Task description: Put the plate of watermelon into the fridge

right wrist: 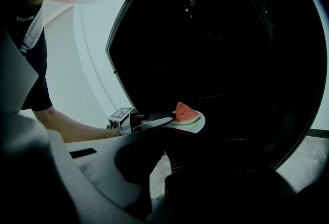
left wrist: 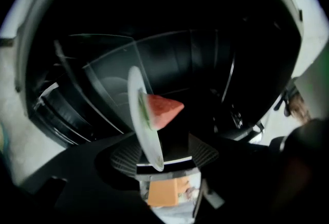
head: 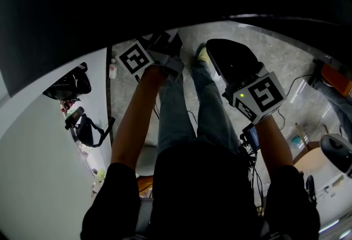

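- The left gripper [left wrist: 164, 155] points into the open fridge [right wrist: 231, 53], whose inside is dark.
- Its jaws stand apart. The lower rim of the white round plate [left wrist: 138, 110] sits between them, close against one ribbed pad and clear of the other, so nothing clamps the plate.
- In the left gripper view the plate appears edge-on. It rises from the jaw gap, and its far end reaches past the fingertips towards the clear shelf panels [left wrist: 108, 63].
- A red watermelon wedge with a green rind [left wrist: 163, 111] lies on the plate, beyond the fingertips.
- In the right gripper view the plate lies level just inside the fridge mouth, with one jaw of the left gripper over its near rim. Whether a shelf carries it cannot be told.
- The right gripper [right wrist: 154, 176] is well back from the plate, below and in front of it. Its jaws are apart and a strip of floor shows between them.
- Both of the person's forearms reach forward over the grey speckled floor [head: 264, 46].
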{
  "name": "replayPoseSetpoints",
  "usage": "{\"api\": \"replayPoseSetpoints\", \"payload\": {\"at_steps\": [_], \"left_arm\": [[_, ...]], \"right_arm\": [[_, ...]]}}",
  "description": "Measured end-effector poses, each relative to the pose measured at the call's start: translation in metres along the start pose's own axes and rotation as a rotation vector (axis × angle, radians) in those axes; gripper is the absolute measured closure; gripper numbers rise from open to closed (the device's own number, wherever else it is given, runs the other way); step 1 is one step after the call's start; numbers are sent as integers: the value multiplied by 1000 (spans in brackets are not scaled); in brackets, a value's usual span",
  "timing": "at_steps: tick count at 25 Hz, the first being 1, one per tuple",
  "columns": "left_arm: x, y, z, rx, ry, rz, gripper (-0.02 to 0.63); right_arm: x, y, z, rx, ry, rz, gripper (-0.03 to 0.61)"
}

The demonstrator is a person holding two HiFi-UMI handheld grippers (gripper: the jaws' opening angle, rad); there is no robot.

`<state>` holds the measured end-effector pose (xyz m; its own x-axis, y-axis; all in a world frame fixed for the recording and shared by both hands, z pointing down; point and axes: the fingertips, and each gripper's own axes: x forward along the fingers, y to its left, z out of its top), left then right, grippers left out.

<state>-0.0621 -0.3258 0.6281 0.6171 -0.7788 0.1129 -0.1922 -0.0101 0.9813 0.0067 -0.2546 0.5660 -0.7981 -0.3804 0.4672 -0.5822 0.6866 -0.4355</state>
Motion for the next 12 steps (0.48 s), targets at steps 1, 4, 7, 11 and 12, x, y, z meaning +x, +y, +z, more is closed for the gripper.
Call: {"api": "replayPoseSetpoints", "payload": {"at_steps": [1, 4, 7, 11, 12], "left_arm": [[-1, -1, -4, 27, 28, -4, 331], [-1, -3, -19, 95, 145, -18, 253], [-2, 7, -34, 179, 279, 10, 161], [-3, 9, -35, 254, 324, 13, 163], [-4, 10, -36, 266, 337, 23, 163]], "right_arm": [[-1, 1, -1, -1, -1, 1, 568], [-2, 1, -4, -1, 5, 5, 568], [0, 3, -7, 2, 17, 7, 568], [2, 1, -7, 2, 16, 6, 568], [3, 0, -7, 3, 15, 3, 568]]}}
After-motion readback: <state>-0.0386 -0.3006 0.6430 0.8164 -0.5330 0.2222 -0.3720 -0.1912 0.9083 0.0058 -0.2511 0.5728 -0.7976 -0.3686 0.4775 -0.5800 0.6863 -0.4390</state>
